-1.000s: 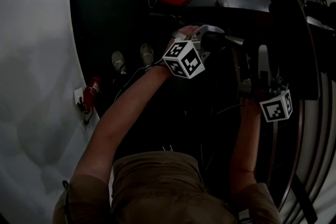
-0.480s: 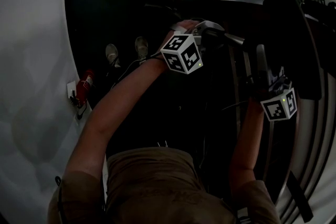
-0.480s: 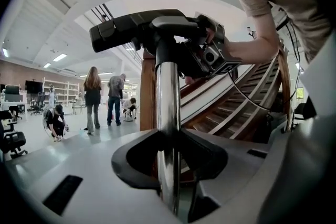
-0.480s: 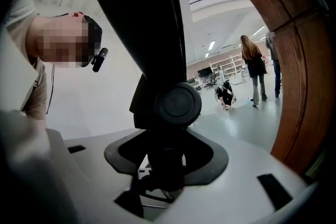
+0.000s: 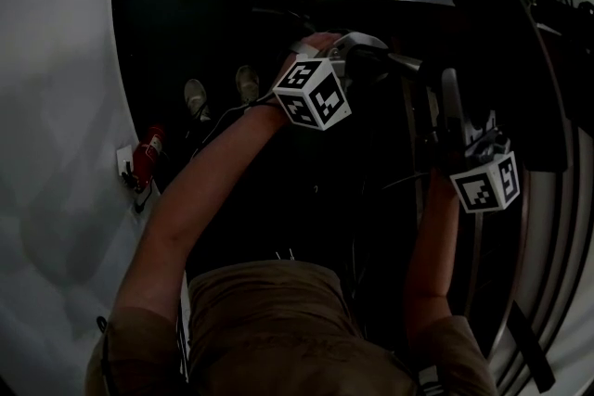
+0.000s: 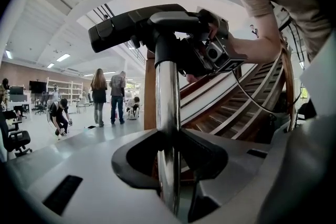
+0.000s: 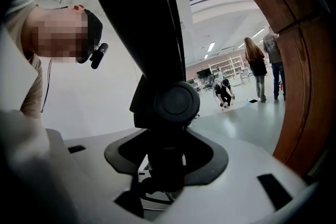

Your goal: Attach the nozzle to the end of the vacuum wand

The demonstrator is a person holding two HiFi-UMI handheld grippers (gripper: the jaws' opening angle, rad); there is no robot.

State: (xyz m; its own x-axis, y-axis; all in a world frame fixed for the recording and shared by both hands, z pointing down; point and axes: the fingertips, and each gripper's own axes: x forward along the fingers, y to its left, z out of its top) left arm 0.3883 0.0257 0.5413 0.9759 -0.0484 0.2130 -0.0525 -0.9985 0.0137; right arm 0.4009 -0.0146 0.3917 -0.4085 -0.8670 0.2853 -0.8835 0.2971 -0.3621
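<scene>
In the clenched left gripper, shiny chrome vacuum wand, black plastic nozzle at its tip, grasped by right gripper

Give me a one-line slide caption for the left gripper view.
Left gripper, jaws shut on the shiny metal vacuum wand; right gripper holds the black plastic nozzle at its top.

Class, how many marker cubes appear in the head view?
2: a cube on the left gripper, centre; a cube on the right gripper, right. None appears hidden.
</scene>
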